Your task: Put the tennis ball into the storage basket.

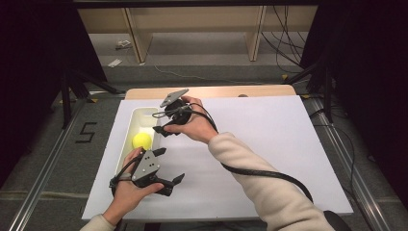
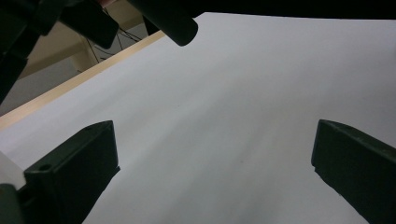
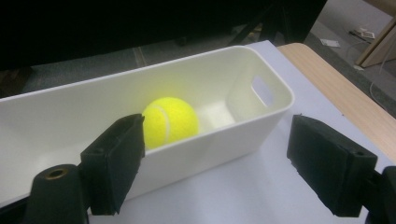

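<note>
right claw agape beside bin (long axis front-back), ball inside

L gripper sits lower left of frame, jaws wide apart, empty, forearm entering from bottom edge. R gripper centre-left, jaws spread, empty; sleeved arm reaches diagonally from lower right.
</note>
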Motion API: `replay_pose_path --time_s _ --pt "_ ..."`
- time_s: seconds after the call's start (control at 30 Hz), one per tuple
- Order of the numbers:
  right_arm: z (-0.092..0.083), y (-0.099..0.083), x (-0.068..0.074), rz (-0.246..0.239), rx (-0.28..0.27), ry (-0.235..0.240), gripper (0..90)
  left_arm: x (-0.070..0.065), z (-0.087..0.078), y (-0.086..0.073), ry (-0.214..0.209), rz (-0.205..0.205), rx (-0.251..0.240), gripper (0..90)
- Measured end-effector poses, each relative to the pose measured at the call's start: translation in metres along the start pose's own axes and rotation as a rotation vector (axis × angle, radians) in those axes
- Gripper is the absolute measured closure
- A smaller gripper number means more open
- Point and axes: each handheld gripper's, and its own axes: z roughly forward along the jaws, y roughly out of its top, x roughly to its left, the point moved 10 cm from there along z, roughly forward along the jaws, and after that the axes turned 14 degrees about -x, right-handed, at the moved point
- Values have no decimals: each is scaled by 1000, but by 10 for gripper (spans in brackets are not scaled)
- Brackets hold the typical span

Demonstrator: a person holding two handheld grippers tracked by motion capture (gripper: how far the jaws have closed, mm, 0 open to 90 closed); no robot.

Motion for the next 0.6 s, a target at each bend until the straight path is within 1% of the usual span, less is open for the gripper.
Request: replay_pose_path --time_s 0.17,0.37,0.43,0.47,0.53,0.6 --pt "-9 -5 -3 12 9 -9 196 0 0 0 0 -1 0 1" --pt "-17 -10 -5 11 8 -13 196 0 0 0 2 -1 0 1" --pt "-18 -11 -6 12 4 -18 195 0 0 0 2 -6 1 1" --pt "-21 -13 -7 11 4 -20 195 0 0 0 2 -1 0 1" --pt "-24 -15 -7 15 8 -20 194 0 0 0 2 -6 -1 1" --pt "-26 -16 -9 17 5 -26 194 0 0 0 4 -1 0 1"
